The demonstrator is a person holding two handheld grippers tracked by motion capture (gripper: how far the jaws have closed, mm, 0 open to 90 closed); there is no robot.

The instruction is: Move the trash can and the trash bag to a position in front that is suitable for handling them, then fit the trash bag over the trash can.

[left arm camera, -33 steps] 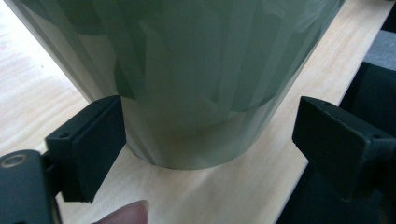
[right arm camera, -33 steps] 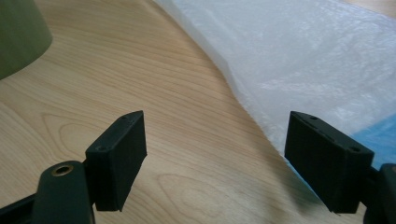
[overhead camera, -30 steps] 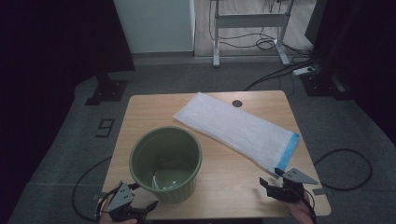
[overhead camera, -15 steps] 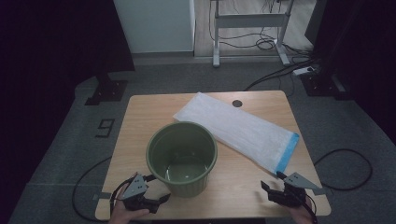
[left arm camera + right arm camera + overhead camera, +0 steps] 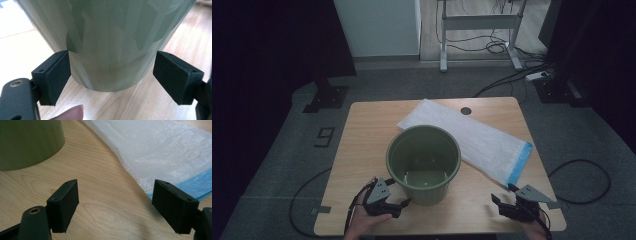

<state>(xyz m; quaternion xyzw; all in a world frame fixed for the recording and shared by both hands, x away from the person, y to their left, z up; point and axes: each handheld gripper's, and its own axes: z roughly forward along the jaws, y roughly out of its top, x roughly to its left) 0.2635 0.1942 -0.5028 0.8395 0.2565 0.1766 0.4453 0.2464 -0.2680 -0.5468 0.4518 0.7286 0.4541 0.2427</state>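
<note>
We hold our left gripper [image 5: 404, 202] low at about 7 o'clock on the table [image 5: 362, 145], its jaws wide apart around the foot of the green bin [image 5: 423, 159], likely to push it along. Our right gripper [image 5: 498, 203] waits at 5 o'clock, jaws open and empty. Behind the bin, toward 1 o'clock, lies the flat white bag [image 5: 477, 140], probably its liner.

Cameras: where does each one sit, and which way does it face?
High view: above the near table edge, facing forward and down; both hands, left gripper, right gripper.
Left gripper view: on that gripper, level at the green bucket; jaws, fingertip.
Right gripper view: over tabletop toward the plastic bag; jaws.
Shared: the bucket appears in all three.
</note>
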